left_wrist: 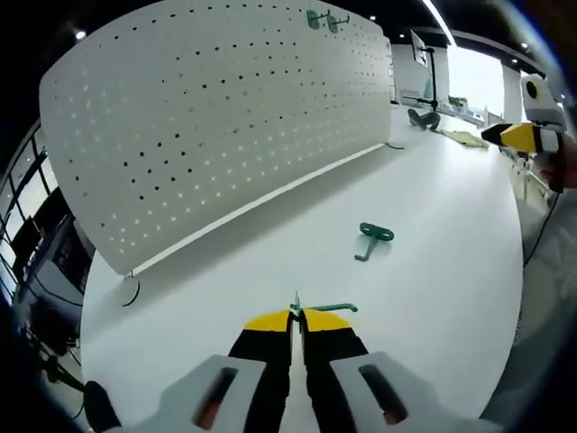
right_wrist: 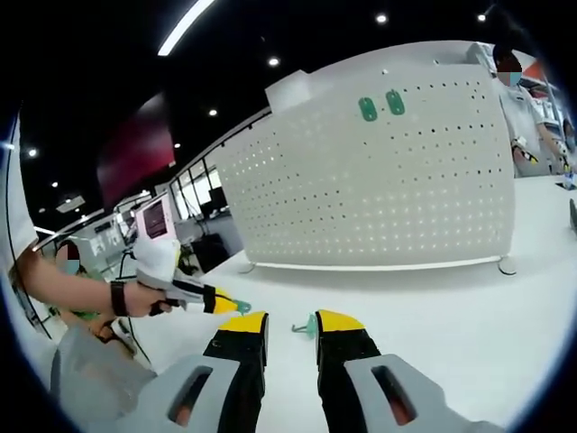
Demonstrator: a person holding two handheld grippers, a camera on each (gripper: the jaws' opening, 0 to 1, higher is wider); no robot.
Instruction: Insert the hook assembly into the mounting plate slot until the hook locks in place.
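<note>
My left gripper (left_wrist: 296, 316) is shut on a green hook (left_wrist: 332, 308), held low over the white table (left_wrist: 433, 298). A second green hook (left_wrist: 371, 236) lies on the table ahead of it. The white pegboard plate (left_wrist: 225, 117) stands upright behind, with two green pieces (left_wrist: 320, 18) mounted near its top. In the right gripper view, my right gripper (right_wrist: 290, 322) is open, and the loose hook (right_wrist: 306, 327) lies on the table just beyond its yellow tips. A hand holds the left gripper (right_wrist: 203, 298) at the left, a green hook (right_wrist: 242, 307) at its tip. The pegboard (right_wrist: 379, 189) carries the mounted green pieces (right_wrist: 380, 105).
The right gripper (left_wrist: 527, 135) shows at the far right edge of the left gripper view. Tools and clutter (left_wrist: 442, 122) lie at the table's far end. A person (right_wrist: 532, 108) stands behind the pegboard on the right. Desks and monitors (right_wrist: 153, 225) are off to the left.
</note>
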